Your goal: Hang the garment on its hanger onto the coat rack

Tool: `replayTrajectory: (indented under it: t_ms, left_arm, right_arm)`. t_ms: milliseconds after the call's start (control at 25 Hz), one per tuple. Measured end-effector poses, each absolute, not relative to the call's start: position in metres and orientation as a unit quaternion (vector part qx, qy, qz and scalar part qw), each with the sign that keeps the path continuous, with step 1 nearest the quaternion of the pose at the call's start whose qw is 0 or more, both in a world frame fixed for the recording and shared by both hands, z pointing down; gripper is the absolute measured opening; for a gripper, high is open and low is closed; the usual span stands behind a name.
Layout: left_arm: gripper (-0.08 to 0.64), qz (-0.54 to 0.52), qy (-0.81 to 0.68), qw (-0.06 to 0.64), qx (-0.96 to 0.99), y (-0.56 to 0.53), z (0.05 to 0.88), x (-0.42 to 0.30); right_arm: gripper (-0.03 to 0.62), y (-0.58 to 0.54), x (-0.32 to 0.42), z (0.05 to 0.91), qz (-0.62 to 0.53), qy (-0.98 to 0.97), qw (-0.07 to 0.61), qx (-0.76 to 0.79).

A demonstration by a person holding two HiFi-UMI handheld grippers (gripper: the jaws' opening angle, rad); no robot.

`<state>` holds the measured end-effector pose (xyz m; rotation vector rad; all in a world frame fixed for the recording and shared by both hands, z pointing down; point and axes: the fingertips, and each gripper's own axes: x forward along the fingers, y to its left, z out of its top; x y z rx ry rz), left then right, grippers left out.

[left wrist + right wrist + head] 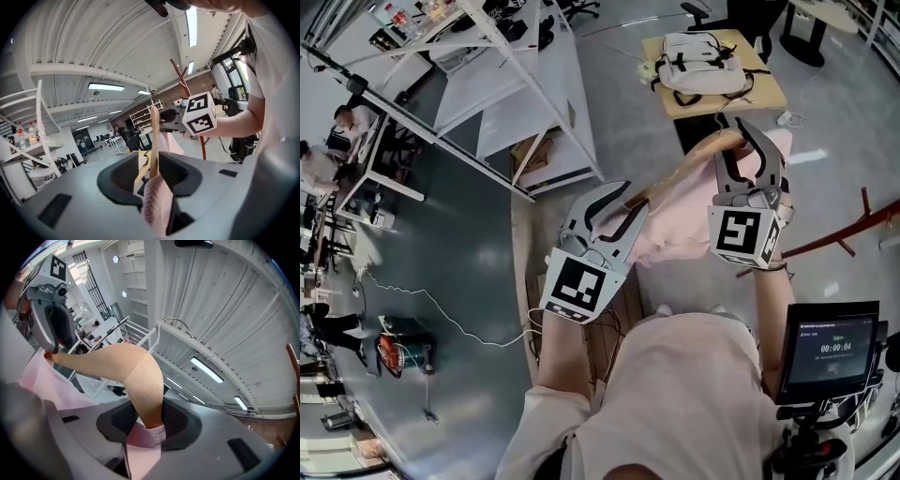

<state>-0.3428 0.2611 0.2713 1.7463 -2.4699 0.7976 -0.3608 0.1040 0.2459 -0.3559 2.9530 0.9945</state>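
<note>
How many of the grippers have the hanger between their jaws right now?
2. The left gripper has the left end of the wooden hanger between its jaws, which stand open and are not pinching it. The right gripper is shut on the right end.

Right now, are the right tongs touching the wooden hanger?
Touching. Right gripper view: the right tongs clamp the wooden hanger, no gap either side.

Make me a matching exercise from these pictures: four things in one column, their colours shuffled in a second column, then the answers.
Things:
1. backpack
2. coat rack
3. garment
4. hanger

Colours:
A. pink
B. reddish brown
C. white
D. pale wood

Pairs: 1-C, 2-B, 3-A, 4-D
</note>
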Motion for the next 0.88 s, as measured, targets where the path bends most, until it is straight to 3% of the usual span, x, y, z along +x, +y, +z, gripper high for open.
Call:
replayTrajectory:
  t_ms: [240,720,880]
  left_arm:
    - [0.124,0.303,-0.772,0.010,0.559,0.229,0.288,-0.359]
    - [0.123,0.373,-0.756,-0.047,0.535,0.172,0.270,-0.388]
    - [0.077,0.366,-0.751,-0.063,0.546,0.155,0.260,-0.387]
  right_arm:
    - [0.144,0.094,-0.375,0.240,0.335,0.933,-0.008,-0.131]
    - [0.143,0.069,-0.364,0.206,0.371,0.903,-0.042,-0.212]
    - [0.143,0.058,-0.353,0.192,0.387,0.888,-0.056,-0.243]
